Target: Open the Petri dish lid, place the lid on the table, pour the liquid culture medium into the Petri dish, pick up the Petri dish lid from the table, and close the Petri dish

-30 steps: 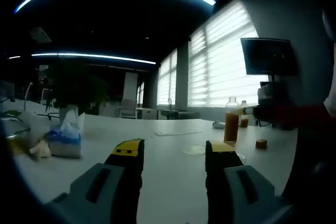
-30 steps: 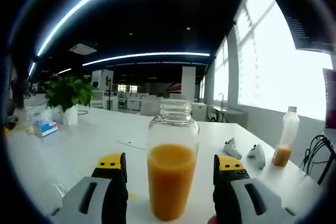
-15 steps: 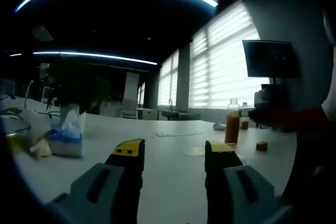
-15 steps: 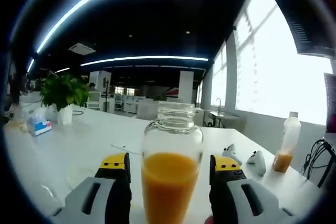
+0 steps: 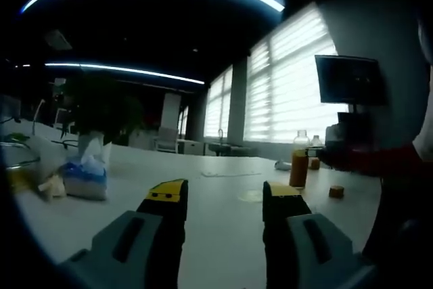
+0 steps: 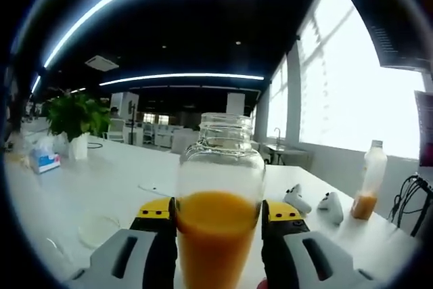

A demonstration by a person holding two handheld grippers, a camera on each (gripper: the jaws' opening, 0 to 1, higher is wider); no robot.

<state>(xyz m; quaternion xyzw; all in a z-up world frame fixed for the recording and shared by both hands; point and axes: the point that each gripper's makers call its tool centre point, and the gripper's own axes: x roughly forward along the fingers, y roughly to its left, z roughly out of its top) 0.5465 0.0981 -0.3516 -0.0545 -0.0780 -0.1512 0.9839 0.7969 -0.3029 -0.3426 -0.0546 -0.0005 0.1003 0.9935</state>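
Right hand-held gripper [image 6: 218,213] clamps clear glass bottle of orange liquid [image 6: 219,201], pour pending. Shallow clear Petri dish [image 6: 99,230] lies lidless, near left on white surface [image 6: 88,191]. Left hand-held gripper [image 5: 223,194] wide, empty.

Left gripper [image 5: 220,197] hangs over the white table [image 5: 216,235], jaws apart, nothing between them. Orange-filled bottle [image 5: 298,164] stands far right on that table, tissue pack [image 5: 84,174] far left.

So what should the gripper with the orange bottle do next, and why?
Probably carry it over to the Petri dish and start tilting. The right gripper has its jaws against both sides of the open bottle of orange liquid, still upright, and the dish lies low on the white table, off to the side.
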